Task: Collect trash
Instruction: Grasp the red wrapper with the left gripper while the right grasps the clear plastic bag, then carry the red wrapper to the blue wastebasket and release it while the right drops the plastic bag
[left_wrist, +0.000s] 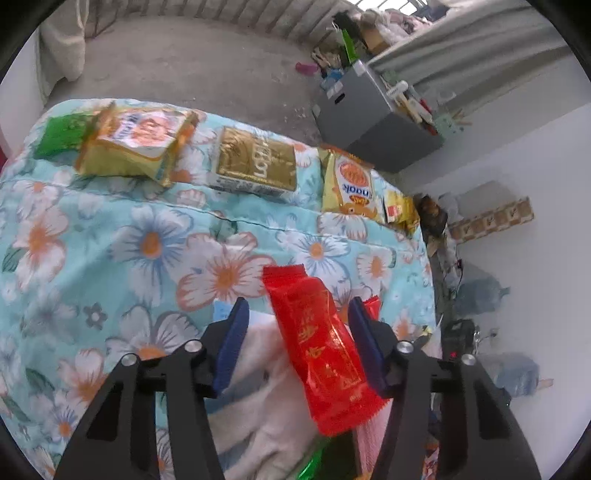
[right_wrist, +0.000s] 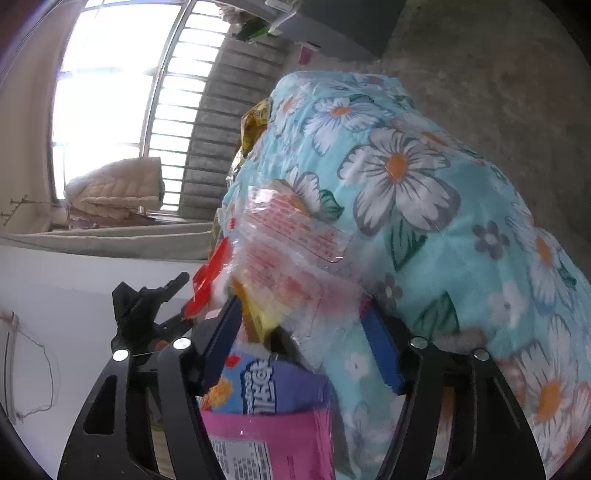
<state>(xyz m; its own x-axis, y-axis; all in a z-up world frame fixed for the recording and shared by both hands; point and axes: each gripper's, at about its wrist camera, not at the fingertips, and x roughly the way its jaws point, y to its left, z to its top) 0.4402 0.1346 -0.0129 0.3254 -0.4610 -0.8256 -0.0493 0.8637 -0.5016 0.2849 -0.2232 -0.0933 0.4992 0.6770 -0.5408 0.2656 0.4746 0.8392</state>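
The left gripper (left_wrist: 295, 314) is standing wide apart, a red wrapper (left_wrist: 323, 354) lying loose between its blue pads (left_wrist: 232, 343) above the floral quilt (left_wrist: 110, 251). The right gripper (right_wrist: 301, 317) is also gaping, a clear crinkled wrapper (right_wrist: 291, 254) sitting between its pads. Beyond, yellow snack packets (left_wrist: 136, 144) are lying along the quilt's far edge.

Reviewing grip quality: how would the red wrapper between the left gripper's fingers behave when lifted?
The red wrapper looks like thin glossy film, so probably light and floppy. Its sheen suggests it could slip on the pads. The left gripper stands wide around it, apparently not pinching.
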